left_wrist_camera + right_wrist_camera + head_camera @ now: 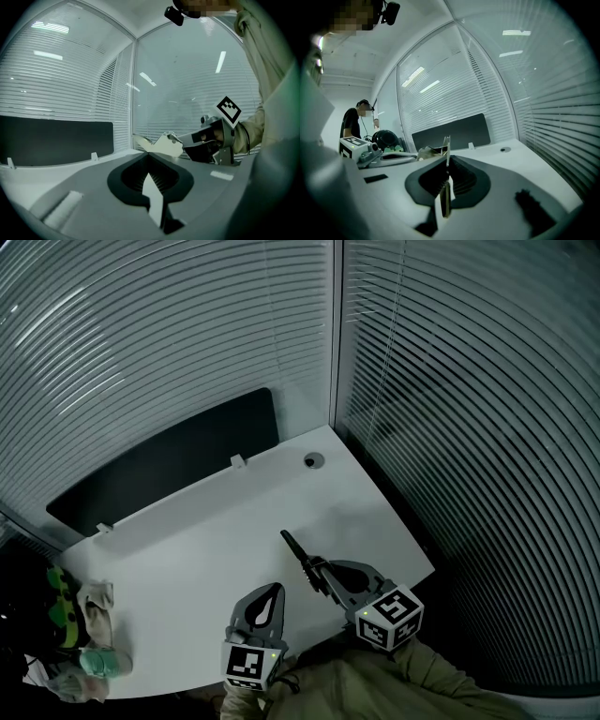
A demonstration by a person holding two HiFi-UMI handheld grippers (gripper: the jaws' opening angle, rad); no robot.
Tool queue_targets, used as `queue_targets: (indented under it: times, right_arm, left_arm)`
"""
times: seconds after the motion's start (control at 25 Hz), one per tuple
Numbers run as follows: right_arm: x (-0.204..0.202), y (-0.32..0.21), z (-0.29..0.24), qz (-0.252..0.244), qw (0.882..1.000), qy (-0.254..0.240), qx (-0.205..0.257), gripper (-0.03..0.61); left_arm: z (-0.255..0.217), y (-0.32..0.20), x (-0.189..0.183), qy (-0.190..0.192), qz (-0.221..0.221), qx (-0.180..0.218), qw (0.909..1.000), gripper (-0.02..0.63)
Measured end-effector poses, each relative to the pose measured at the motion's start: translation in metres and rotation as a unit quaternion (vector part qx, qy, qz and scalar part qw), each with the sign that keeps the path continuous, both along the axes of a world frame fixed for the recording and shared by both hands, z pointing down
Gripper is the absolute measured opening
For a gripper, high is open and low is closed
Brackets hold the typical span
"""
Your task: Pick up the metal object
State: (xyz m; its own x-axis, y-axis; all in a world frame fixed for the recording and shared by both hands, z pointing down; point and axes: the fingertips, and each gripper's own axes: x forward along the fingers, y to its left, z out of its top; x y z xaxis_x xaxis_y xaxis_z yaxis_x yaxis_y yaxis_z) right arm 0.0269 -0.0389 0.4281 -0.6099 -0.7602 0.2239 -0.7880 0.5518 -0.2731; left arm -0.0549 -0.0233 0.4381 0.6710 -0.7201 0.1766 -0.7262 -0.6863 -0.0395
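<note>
The metal object (298, 555) is a thin dark strip that sticks out up-left from my right gripper (323, 571), held above the white table (216, 531). In the right gripper view the strip (446, 152) stands edge-on between the jaws, which are shut on it. From the left gripper view the same piece (158, 143) looks pale and angular, held by the right gripper (187, 143). My left gripper (270, 592) hovers just left of the right one, near the table's front edge. Its jaws are shut with nothing between them.
A dark panel (169, 463) runs along the table's back edge, and a round cable hole (313, 460) sits at the far corner. A crumpled cloth (97, 601), a green item (101, 662) and a dark helmet (384, 138) crowd the left end. Slatted blinds wall the back and right. A person (353, 123) stands far off.
</note>
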Motion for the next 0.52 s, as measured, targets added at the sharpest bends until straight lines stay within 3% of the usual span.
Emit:
queue_targets:
  times: [0.52]
  right_arm:
    - [-0.004, 0.011, 0.004, 0.002, 1.000, 0.000, 0.003, 0.005]
  left_arm:
    - [0.005, 0.011, -0.005, -0.002, 0.001, 0.003, 1.0000, 0.006]
